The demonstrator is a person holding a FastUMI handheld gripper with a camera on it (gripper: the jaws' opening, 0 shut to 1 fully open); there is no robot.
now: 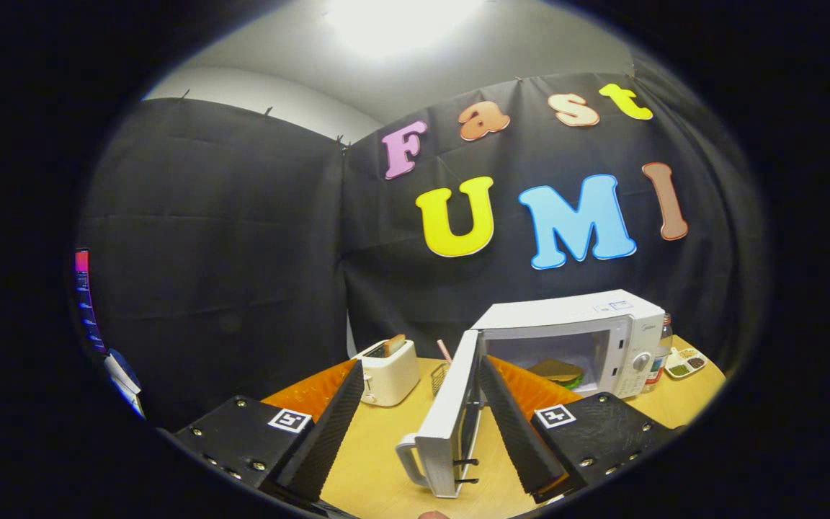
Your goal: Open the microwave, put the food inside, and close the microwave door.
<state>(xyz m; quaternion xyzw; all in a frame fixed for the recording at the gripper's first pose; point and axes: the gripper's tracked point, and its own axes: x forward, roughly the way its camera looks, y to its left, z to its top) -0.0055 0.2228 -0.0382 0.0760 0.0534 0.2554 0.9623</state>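
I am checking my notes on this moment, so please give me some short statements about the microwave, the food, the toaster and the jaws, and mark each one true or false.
1. The microwave door stands open. True.
2. The sandwich lies on the table in front of the microwave. False: it lies inside the microwave.
3. The gripper is shut on the door handle. False: its jaws are open, with the door's edge between them and touching neither.
4. The toaster has a slice of bread in its slot. True.
5. A small tray with compartments sits beside the microwave. True.
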